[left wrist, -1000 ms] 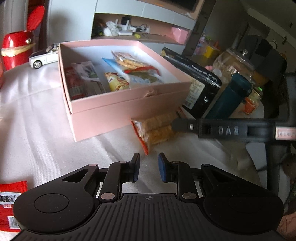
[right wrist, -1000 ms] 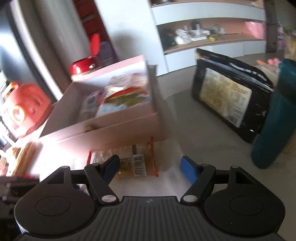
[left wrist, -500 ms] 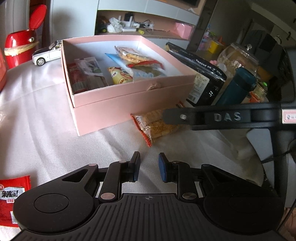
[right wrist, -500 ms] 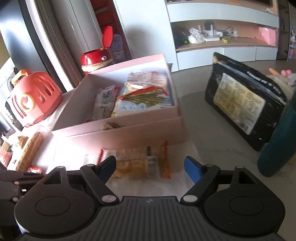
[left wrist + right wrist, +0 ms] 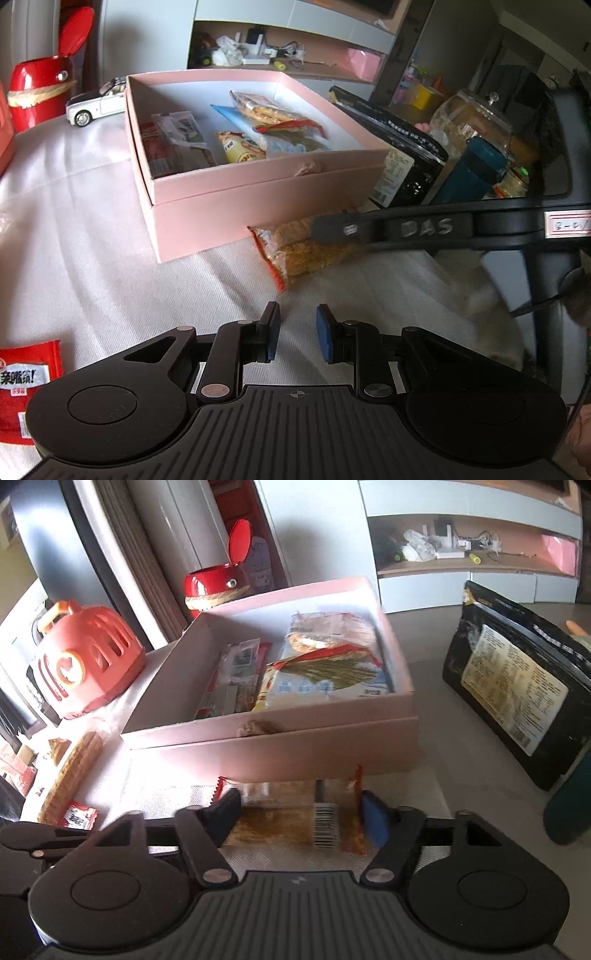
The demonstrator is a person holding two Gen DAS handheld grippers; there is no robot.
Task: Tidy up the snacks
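A pink box (image 5: 258,192) holds several snack packets; it also shows in the right wrist view (image 5: 325,746). A clear packet of golden crackers with red ends (image 5: 306,247) lies on the white cloth in front of the box. My right gripper (image 5: 301,814) is open, its jaws on either side of this cracker packet (image 5: 295,823). It shows from the side in the left wrist view (image 5: 332,230). My left gripper (image 5: 297,334) is nearly shut and empty, low over the cloth, short of the packet.
A red snack packet (image 5: 26,384) lies at the near left. A black bag (image 5: 517,686) and a teal bottle (image 5: 469,177) stand right of the box. A toy car (image 5: 98,101), a red bin (image 5: 40,92) and an orange holder (image 5: 81,668) stand behind. More snacks (image 5: 72,775) lie left.
My right gripper has moved forward and down, so its open jaws now straddle the cracker packet. The left gripper has barely moved.
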